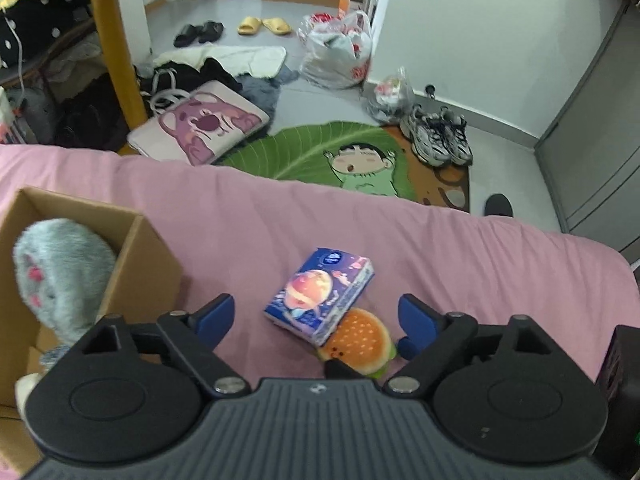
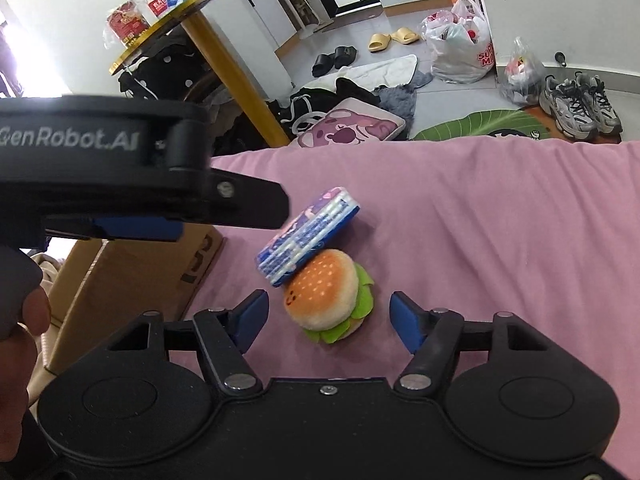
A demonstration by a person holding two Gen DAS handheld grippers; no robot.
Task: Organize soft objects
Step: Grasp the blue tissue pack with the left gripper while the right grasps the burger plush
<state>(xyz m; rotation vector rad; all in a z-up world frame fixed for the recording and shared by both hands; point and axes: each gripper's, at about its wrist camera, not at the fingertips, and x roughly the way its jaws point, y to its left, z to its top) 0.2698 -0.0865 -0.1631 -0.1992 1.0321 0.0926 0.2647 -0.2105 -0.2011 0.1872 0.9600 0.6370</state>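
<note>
Pink bedding point(image 2: 480, 216) covers the bed that carries everything, with a cluttered floor of shoes, bags and a green leaf rug beyond its far edge. At the bed's left side stands an open brown cardboard box point(image 1: 148, 264), already holding a grey fluffy plush toy point(image 1: 60, 272). Near the middle of the bed lies a blue printed tissue pack point(image 2: 306, 236), tilted, its near end propped on a small plush hamburger with an orange bun and green felt lettuce point(image 2: 326, 296).

The left gripper point(image 1: 316, 322) hangs over both items with its blue-padded jaws wide apart and empty. The right gripper point(image 2: 326, 314) sits low, jaws spread on either side of the hamburger, not yet touching it.

Judging from this, the risk lies in the overlap: closing on the hamburger and lifting would likely tip the leaning pack off, sliding it across the bedding. The two grippers also hover close together and could collide.
</note>
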